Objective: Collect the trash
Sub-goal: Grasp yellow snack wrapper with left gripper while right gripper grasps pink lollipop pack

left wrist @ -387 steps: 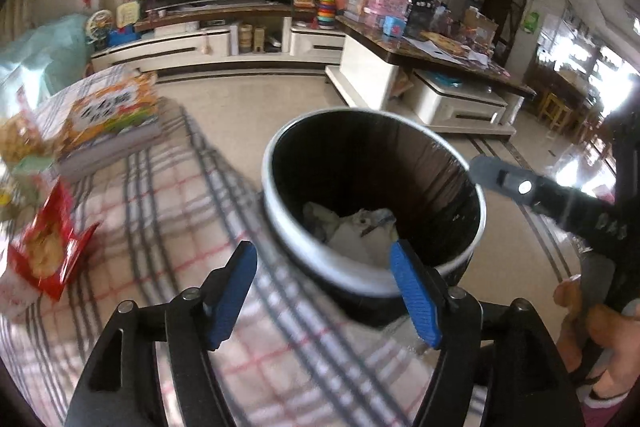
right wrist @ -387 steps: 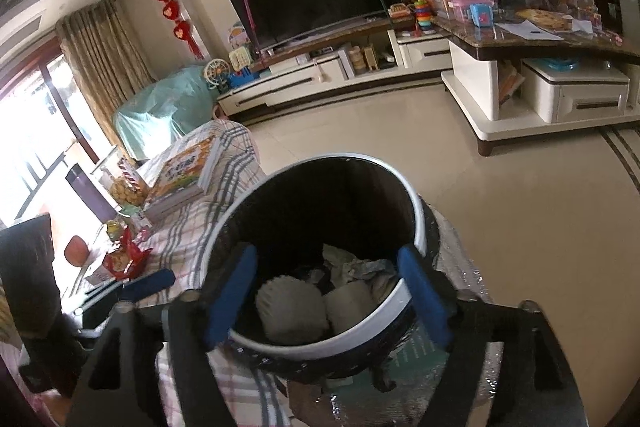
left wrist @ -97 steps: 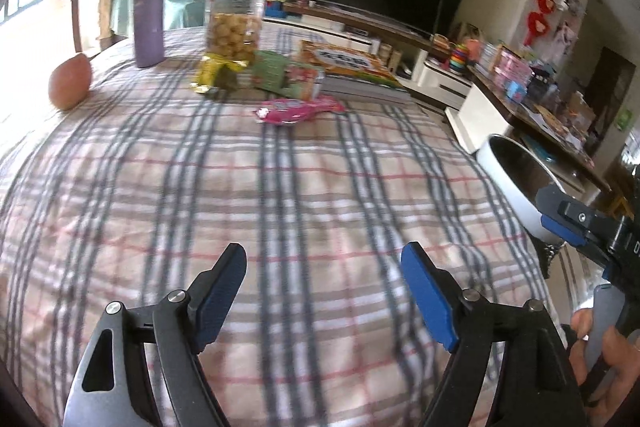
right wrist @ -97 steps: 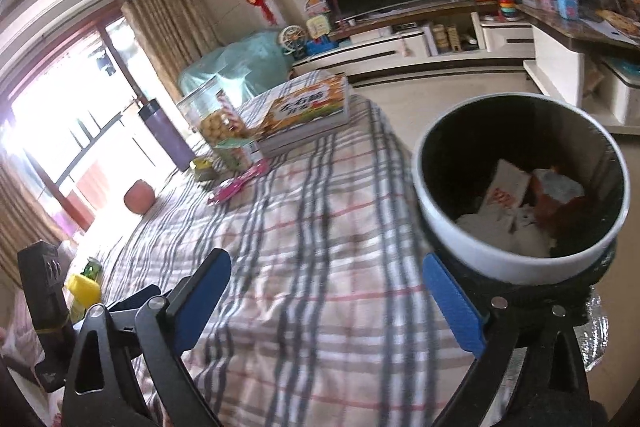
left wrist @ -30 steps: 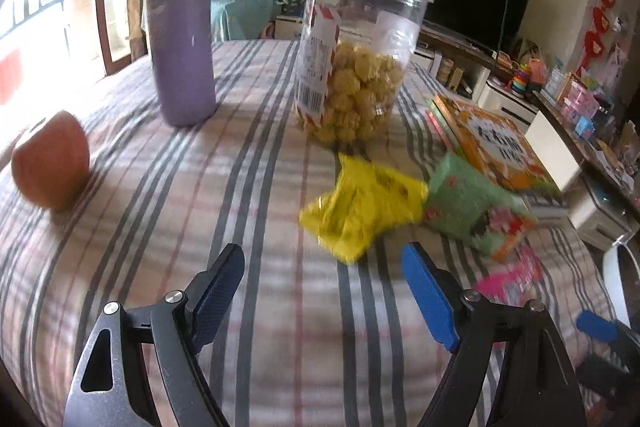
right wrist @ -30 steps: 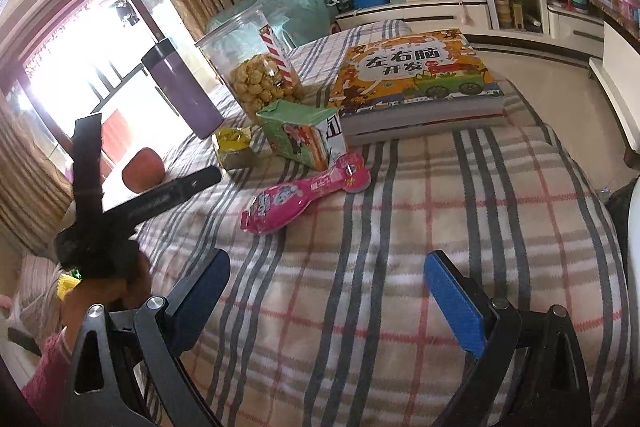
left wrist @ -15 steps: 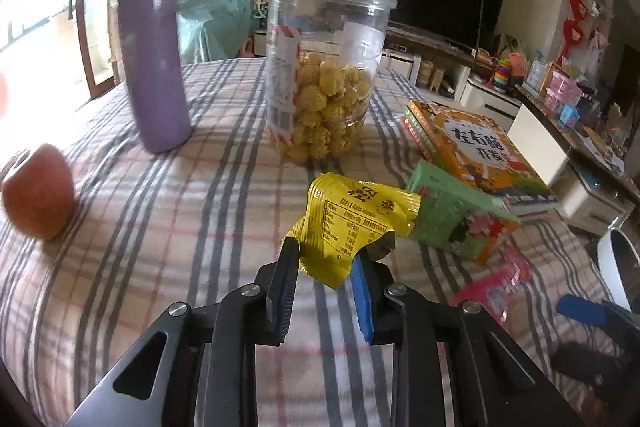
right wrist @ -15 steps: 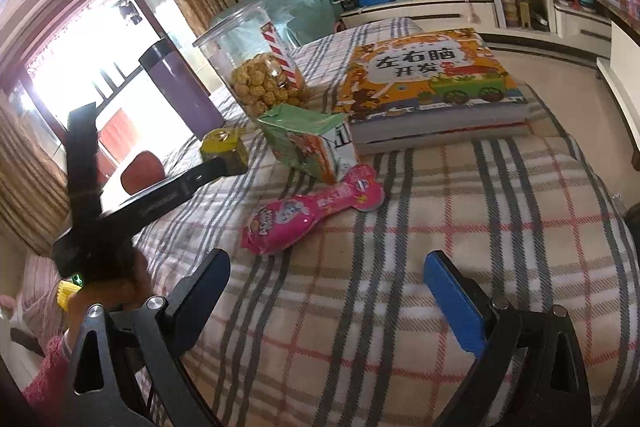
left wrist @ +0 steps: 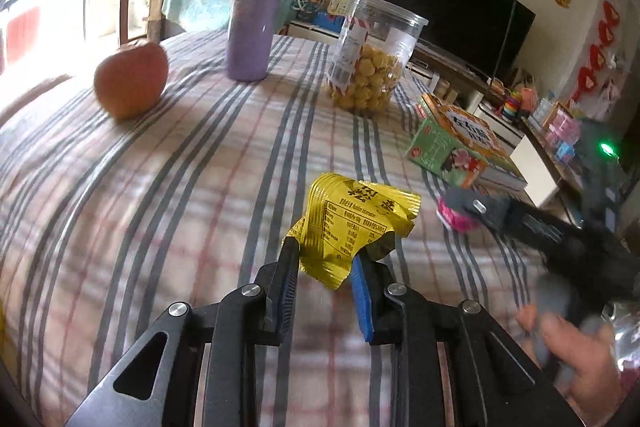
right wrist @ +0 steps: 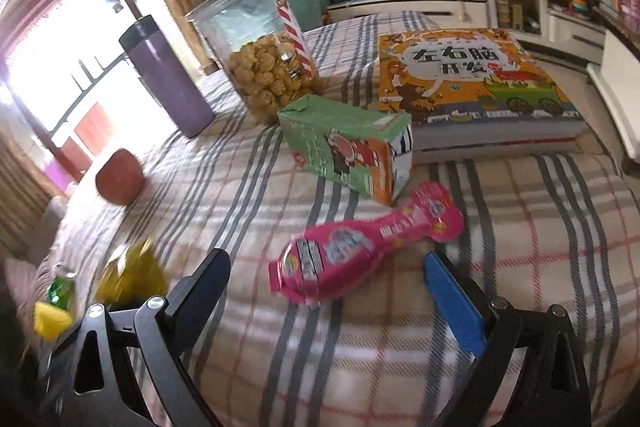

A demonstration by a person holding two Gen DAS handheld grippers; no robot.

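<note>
My left gripper (left wrist: 324, 259) is shut on a crumpled yellow snack wrapper (left wrist: 352, 223) and holds it above the plaid tablecloth (left wrist: 180, 187). The wrapper also shows blurred at the lower left of the right wrist view (right wrist: 132, 275). My right gripper (right wrist: 326, 275) is open, its jaws on either side of a pink snack packet (right wrist: 360, 247) that lies on the cloth. The right gripper also shows in the left wrist view (left wrist: 540, 227), over the pink packet (left wrist: 456, 219). A green drink carton (right wrist: 348, 151) lies just beyond the packet.
A clear jar of puffed snacks (right wrist: 264, 55), a purple flask (right wrist: 168, 75) and an apple (right wrist: 120, 183) stand on the table. A thick picture book (right wrist: 472, 83) lies at the right. A TV cabinet (right wrist: 440, 3) stands behind.
My left gripper closed on the yellow wrapper, lifted it and pulled it back from the jar. My right gripper moved down closer to the pink packet.
</note>
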